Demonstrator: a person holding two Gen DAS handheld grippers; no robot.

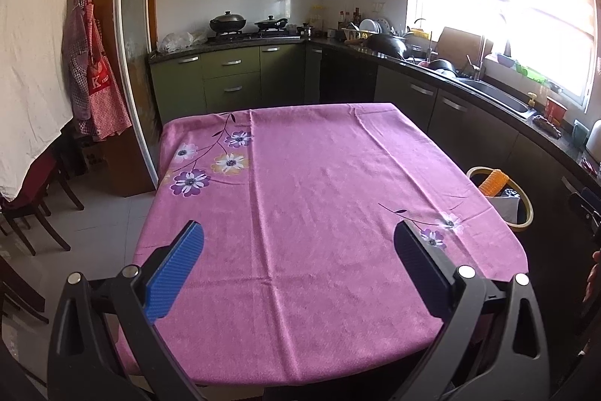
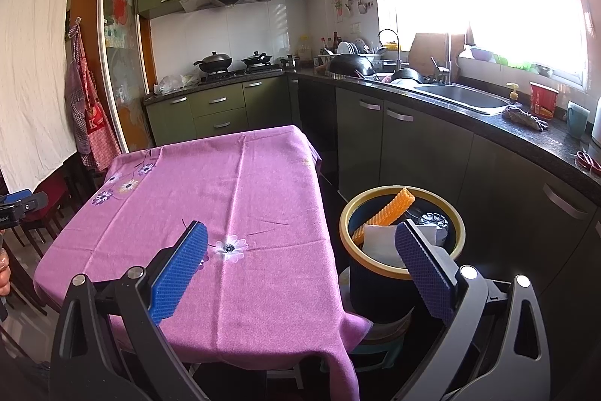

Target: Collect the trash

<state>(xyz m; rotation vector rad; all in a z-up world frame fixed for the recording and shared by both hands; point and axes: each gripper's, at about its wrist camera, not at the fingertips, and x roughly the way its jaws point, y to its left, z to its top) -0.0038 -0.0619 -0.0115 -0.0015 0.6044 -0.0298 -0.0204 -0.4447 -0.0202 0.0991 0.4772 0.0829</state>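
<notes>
A round bin with a yellow rim [image 2: 375, 196] stands on the floor by the table's right side; in the left wrist view the bin [image 1: 525, 227] peeks past the table's right edge. Inside it lie an orange ribbed piece [image 2: 390, 211], white paper [image 2: 377, 239] and a dark crumpled item [image 2: 434, 218]. My right gripper [image 2: 300, 235] is open above the table's near right corner, its right finger in front of the bin. My left gripper [image 1: 298, 235] is open over the near part of the pink flowered tablecloth [image 1: 319, 198]. Nothing sits between either pair of fingers.
A dark counter with a sink [image 2: 465, 96], dishes and a red cup [image 2: 542, 100] runs along the right. A stove with pans [image 2: 233, 62] is at the back. Dark chairs [image 1: 33, 209] stand left of the table. A person's hand [image 1: 591, 273] shows at the right edge.
</notes>
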